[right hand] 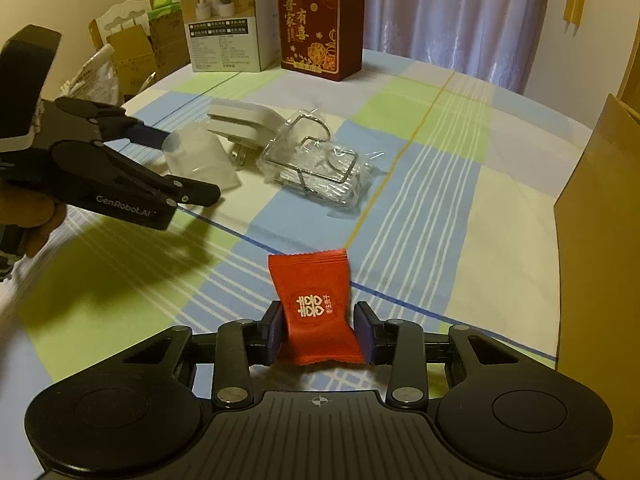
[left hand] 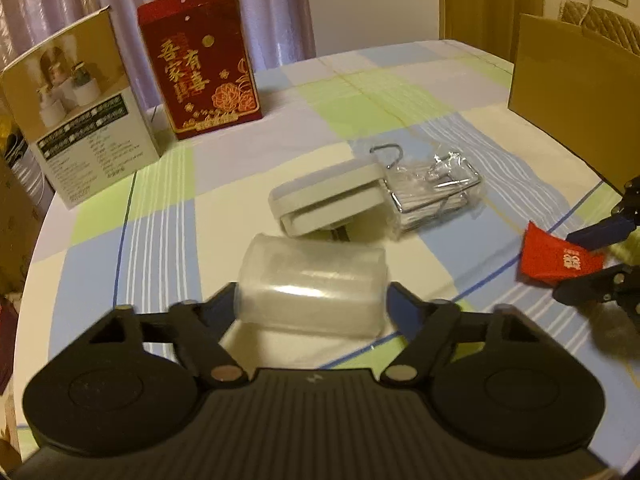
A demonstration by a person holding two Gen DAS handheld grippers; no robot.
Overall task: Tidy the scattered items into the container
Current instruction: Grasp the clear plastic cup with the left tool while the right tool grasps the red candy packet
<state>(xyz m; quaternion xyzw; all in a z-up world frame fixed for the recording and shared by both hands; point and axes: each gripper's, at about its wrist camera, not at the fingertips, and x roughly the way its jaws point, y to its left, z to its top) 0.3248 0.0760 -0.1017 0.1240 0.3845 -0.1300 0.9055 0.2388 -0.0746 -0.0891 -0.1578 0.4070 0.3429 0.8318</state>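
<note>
My left gripper (left hand: 314, 300) is shut on a translucent plastic cup (left hand: 316, 276) lying sideways between its fingers, just above the checked tablecloth; in the right wrist view that gripper (right hand: 188, 164) grips the cup (right hand: 200, 156) at the left. My right gripper (right hand: 320, 320) is shut on a red sweet packet (right hand: 312, 300) with a white double-happiness mark, seen too at the right edge as the packet (left hand: 556, 260). A brown cardboard box (left hand: 572, 92) (right hand: 600, 240) stands at the table's right. A white plug adapter (left hand: 328, 204) (right hand: 240, 120) and a bagged wire rack (left hand: 436, 188) (right hand: 320, 168) lie mid-table.
A dark red gift box (left hand: 200, 60) (right hand: 316, 20) and a white product carton (left hand: 76, 120) (right hand: 224, 20) stand upright at the far side. The round table edge (left hand: 36, 240) curves on the left, with cartons and a chair (right hand: 120, 40) beyond. Curtains hang behind.
</note>
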